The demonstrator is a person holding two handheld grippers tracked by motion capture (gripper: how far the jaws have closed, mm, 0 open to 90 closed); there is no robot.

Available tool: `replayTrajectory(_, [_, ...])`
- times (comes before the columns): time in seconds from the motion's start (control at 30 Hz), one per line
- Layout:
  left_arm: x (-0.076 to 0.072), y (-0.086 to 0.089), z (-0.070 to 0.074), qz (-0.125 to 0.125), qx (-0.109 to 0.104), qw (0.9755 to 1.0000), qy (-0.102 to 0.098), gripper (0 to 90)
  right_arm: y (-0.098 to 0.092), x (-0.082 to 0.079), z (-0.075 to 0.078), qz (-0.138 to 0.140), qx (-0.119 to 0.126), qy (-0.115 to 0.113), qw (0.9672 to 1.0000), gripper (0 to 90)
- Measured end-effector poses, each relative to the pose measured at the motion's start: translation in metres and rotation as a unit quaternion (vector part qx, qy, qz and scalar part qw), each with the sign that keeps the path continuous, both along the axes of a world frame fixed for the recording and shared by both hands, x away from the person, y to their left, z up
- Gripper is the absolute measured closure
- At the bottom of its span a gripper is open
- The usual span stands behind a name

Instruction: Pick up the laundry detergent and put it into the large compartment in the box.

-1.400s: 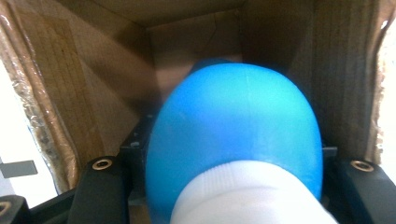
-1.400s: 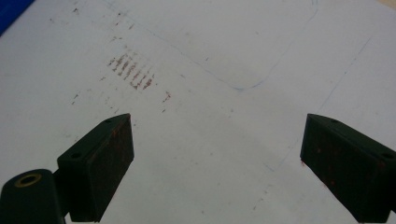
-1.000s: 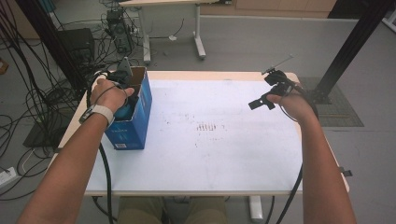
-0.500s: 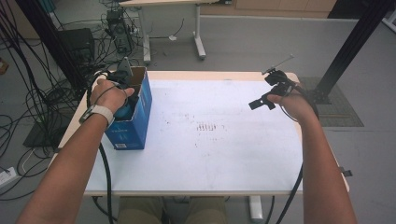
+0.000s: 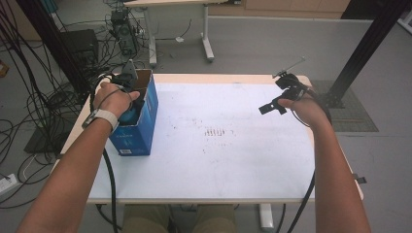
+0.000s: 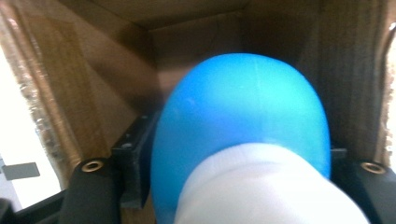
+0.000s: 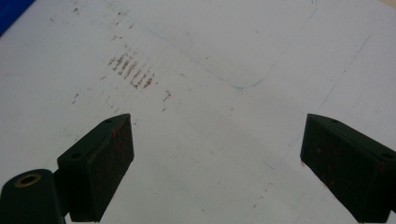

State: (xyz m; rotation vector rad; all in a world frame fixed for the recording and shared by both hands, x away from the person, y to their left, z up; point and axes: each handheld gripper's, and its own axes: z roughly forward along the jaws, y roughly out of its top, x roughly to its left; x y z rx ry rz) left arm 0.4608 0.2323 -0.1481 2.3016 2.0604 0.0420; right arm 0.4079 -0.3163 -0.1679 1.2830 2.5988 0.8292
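Note:
A blue and white rounded object [image 6: 243, 121] sits between the jaws of my left gripper [image 6: 236, 149], down inside an open cardboard box [image 6: 107, 70]. These jaws have just been opening, and their pads [image 6: 135, 149] stand close at the object's sides without a clear press. From above, the left gripper [image 5: 130, 104] reaches into the blue box [image 5: 145, 121] at the table's left edge, where a bit of the blue object [image 5: 129, 115] shows under the hand. My right gripper [image 5: 274, 94] hovers wide open over the far right of the table; its jaws [image 7: 215, 154] hold nothing.
The white table top [image 5: 218, 160] carries reddish-brown scuff marks [image 5: 216, 132] near its middle. Cables [image 5: 29, 111] lie on the floor to the left. A black post [image 5: 364, 53] rises beyond the right corner, and another table's legs [image 5: 206, 34] stand behind.

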Motion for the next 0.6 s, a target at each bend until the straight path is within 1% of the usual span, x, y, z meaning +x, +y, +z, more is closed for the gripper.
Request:
replayTrajectory(0.37, [-0.0011,0.0037,-0.0004,0.001,-0.005,1.0000,-0.002,29.4,0.0013,-0.0006,0.0002,0.001,-0.001,0.000,1.0000,9.4])
replayTrajectory(0.6, [-0.0020,0.0047,0.0002,-0.002,-0.007,1.0000,-0.003,28.9,0.0014,-0.0012,0.0001,0.002,-0.001,-0.002,1.0000,9.4])
